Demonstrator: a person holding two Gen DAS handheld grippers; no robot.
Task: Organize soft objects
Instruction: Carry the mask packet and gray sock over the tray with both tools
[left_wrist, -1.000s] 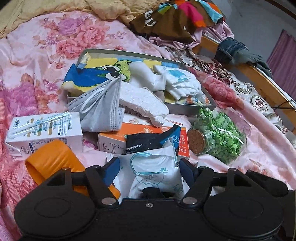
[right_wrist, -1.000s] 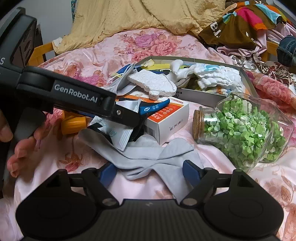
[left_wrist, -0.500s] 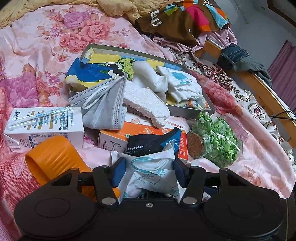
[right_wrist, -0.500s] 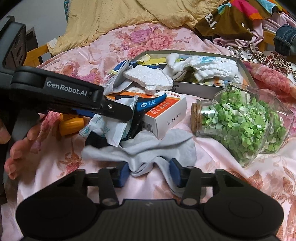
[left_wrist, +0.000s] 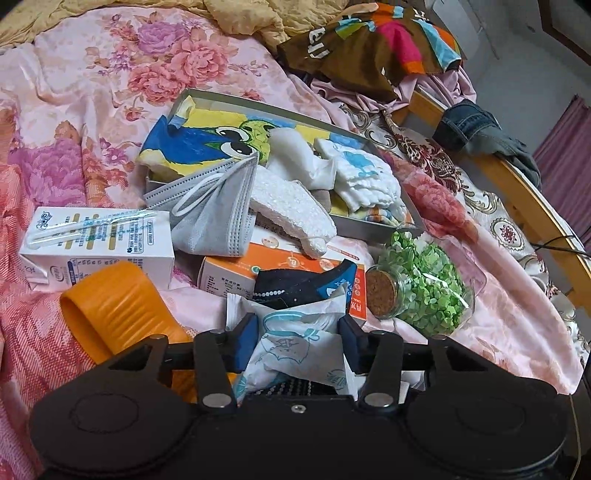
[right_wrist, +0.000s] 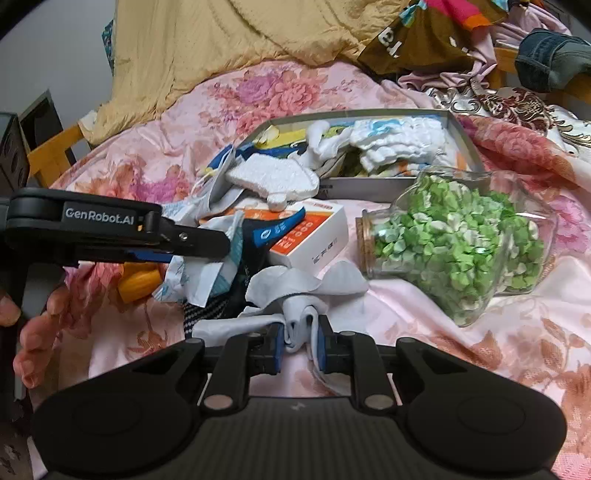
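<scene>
Closing R tongs (right_wrist: 301, 341) on grey cloth (right_wrist: 306, 291); L tongs (left_wrist: 297, 341) closing on packet (left_wrist: 295, 347)

right tongs (right_wrist: 301, 345) closing (grey cloth (right_wrist: 295, 295) bunched), left tongs (left_wrist: 297, 341) narrower

A pale grey cloth (right_wrist: 306, 284) lies crumpled on the pink floral bedspread (right_wrist: 480, 350). Beside it a white printed pouch (left_wrist: 299, 347) rests puffed over a dark sock (left_wrist: 295, 286). Farther up the bed, a grey face mask (left_wrist: 214, 210) droops over the tray's rim (left_wrist: 373, 230), by a white fluffy sock (left_wrist: 291, 210).
</scene>
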